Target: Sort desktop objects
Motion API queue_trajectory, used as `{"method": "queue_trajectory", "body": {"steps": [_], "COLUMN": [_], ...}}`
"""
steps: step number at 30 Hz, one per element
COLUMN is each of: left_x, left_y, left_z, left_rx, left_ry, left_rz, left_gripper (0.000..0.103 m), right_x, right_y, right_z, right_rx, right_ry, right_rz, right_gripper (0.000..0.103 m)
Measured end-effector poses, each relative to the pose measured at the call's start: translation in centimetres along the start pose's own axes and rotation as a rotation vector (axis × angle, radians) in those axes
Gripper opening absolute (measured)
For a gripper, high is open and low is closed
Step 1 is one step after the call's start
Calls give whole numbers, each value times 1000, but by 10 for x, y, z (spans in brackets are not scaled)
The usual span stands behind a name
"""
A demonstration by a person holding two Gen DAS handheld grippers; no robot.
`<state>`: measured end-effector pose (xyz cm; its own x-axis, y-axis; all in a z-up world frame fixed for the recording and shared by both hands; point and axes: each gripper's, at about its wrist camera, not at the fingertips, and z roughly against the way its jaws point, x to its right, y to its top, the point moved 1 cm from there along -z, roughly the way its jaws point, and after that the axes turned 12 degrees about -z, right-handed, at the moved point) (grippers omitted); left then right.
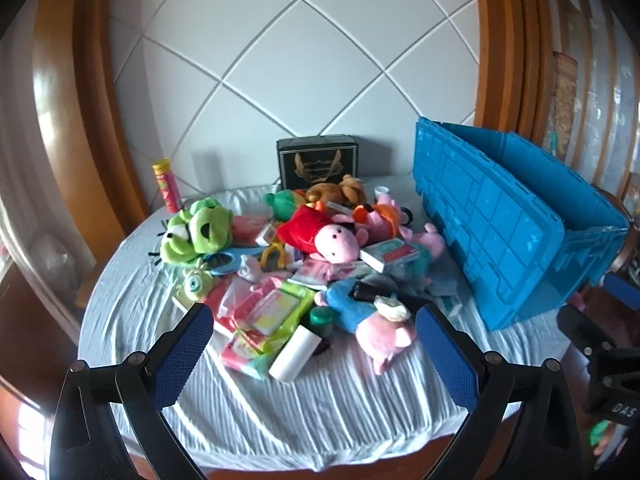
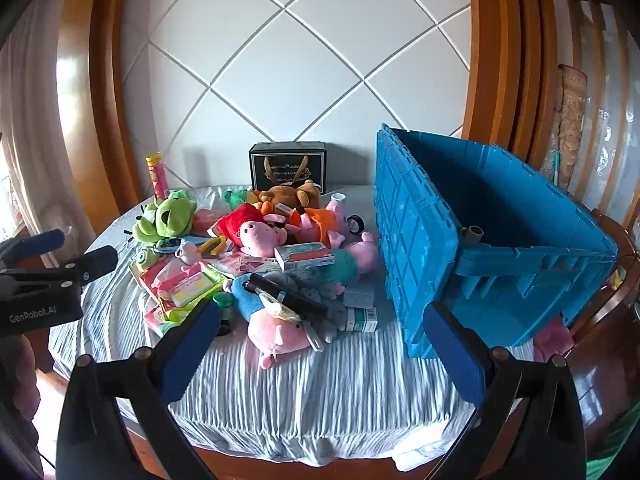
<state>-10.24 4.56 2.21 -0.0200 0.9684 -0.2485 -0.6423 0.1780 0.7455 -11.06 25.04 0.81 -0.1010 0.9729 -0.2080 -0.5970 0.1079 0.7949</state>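
Observation:
A pile of toys and packets lies on a round table with a white cloth (image 1: pixel 320 396). It holds a pink pig plush in red (image 1: pixel 328 236), a green frog plush (image 1: pixel 196 232), a blue-bodied pig plush (image 1: pixel 372 320), wipes packs (image 1: pixel 272 312) and a white roll (image 1: pixel 294 352). A blue crate (image 1: pixel 500 220) stands at the right, also in the right wrist view (image 2: pixel 460 240). My left gripper (image 1: pixel 314 354) is open and empty, hovering before the pile. My right gripper (image 2: pixel 320 344) is open and empty near the front-lying pig plush (image 2: pixel 280 332).
A black box (image 1: pixel 318 162) stands at the back against the tiled wall. A pink and yellow tube (image 1: pixel 166 186) stands at the back left. The left gripper shows at the left edge of the right wrist view (image 2: pixel 52 260). Wooden frames flank the wall.

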Motion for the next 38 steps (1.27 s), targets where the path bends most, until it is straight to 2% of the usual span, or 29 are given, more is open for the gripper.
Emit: {"method": "queue_trajectory", "body": {"steps": [14,19,33,38], "left_x": [14,15,13,15], "left_y": [-12,-15,-16,-17], "left_z": [27,29,30,30], "left_rx": [28,9,16,18], "left_ry": [-8,12,-43,-36], "left_rz": [31,43,57,45], "left_gripper": [102,102,102,102], "right_x": [26,28,27,30], "right_y": [-6,-9,-12,-13], "right_z": [17,20,22,19], "right_rx": [-14,-19,-26,-35], "right_ry": [7,15,27,25], "right_rz": [-27,-20,-16,-28], "right_gripper": [103,103,103,103]}}
